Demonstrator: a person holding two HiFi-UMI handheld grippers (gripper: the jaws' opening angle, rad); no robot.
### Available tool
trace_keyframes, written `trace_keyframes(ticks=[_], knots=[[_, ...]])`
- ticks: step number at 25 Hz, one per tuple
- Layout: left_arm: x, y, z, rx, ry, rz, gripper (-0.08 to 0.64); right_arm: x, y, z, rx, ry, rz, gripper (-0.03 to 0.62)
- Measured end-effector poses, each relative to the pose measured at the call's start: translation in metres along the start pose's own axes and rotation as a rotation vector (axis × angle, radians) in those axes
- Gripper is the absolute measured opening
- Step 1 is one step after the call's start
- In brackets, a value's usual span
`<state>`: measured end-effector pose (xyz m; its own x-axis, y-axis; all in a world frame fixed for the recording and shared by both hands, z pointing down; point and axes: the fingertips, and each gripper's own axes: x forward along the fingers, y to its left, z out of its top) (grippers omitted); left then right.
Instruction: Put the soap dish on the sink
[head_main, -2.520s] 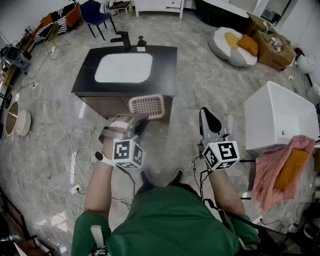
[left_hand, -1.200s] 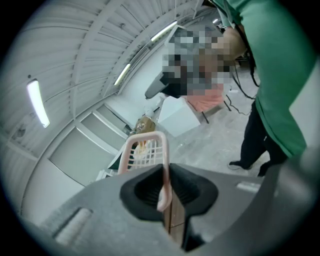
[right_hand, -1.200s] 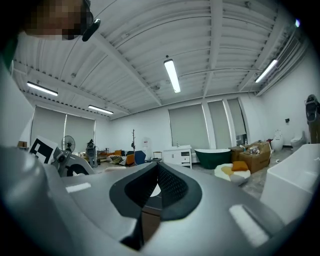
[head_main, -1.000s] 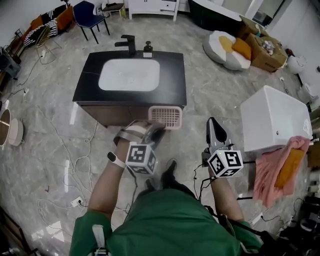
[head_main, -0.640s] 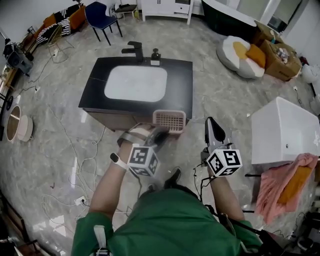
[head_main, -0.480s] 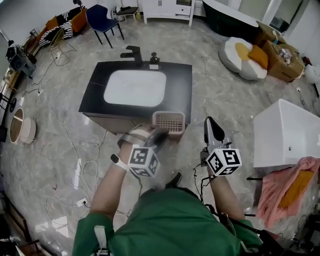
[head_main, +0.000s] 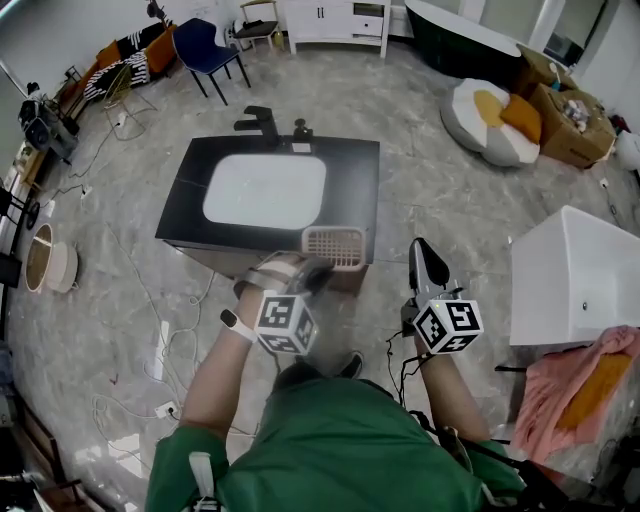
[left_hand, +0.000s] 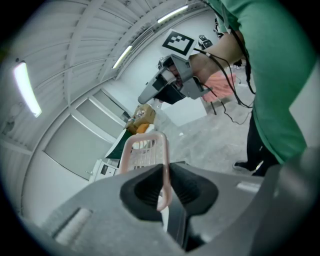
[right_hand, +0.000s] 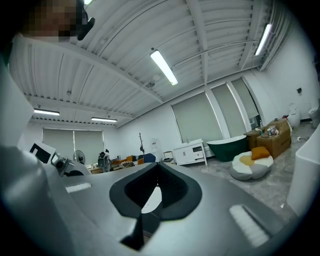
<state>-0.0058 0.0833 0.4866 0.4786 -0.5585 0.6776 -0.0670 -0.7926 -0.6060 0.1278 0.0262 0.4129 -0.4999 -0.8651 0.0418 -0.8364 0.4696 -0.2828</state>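
Observation:
A pink slatted soap dish (head_main: 335, 246) hangs over the front right corner of the black sink counter (head_main: 362, 175), whose white basin (head_main: 264, 189) lies at its middle. My left gripper (head_main: 312, 271) is shut on the dish's near rim. In the left gripper view the pink soap dish (left_hand: 145, 150) rim is pinched between the two dark pads, and the dish stands up beyond them. My right gripper (head_main: 427, 257) is held to the right of the counter, shut, with nothing in it. In the right gripper view the right gripper (right_hand: 156, 176) points at the room.
A black faucet (head_main: 262, 122) and a soap bottle (head_main: 300, 130) stand at the counter's far edge. A white tub (head_main: 575, 275) with a pink cloth (head_main: 580, 375) is on the right. Cables (head_main: 150, 340) run over the floor on the left. A blue chair (head_main: 203, 47) stands far behind.
The person has stepped closer to the sink. The dish, held in my left gripper, has moved from in front of the cabinet to over the counter's front right corner.

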Motion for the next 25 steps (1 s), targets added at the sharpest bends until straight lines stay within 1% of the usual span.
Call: trace_keyframes(ticks=[5,8,15,19,25], knots=[[0.020,0.012,-0.014,-0.010,0.002,-0.020,0.043,0.021,-0.011,-0.004,0.001,0.010,-0.008,0.002],[0.034,0.025,-0.027,-0.012,-0.009,-0.031,0.043,0.037,-0.020,-0.004,-0.007,0.016,-0.028,0.002],[0.078,0.081,-0.063,0.009,-0.069,-0.068,0.043,0.093,-0.045,0.017,-0.051,0.002,-0.131,0.002],[0.100,0.116,-0.090,0.014,-0.105,-0.090,0.043,0.134,-0.051,0.029,-0.078,-0.003,-0.178,0.002],[0.128,0.154,-0.125,0.011,-0.152,-0.127,0.043,0.190,-0.055,0.027,-0.091,0.018,-0.228,0.002]])
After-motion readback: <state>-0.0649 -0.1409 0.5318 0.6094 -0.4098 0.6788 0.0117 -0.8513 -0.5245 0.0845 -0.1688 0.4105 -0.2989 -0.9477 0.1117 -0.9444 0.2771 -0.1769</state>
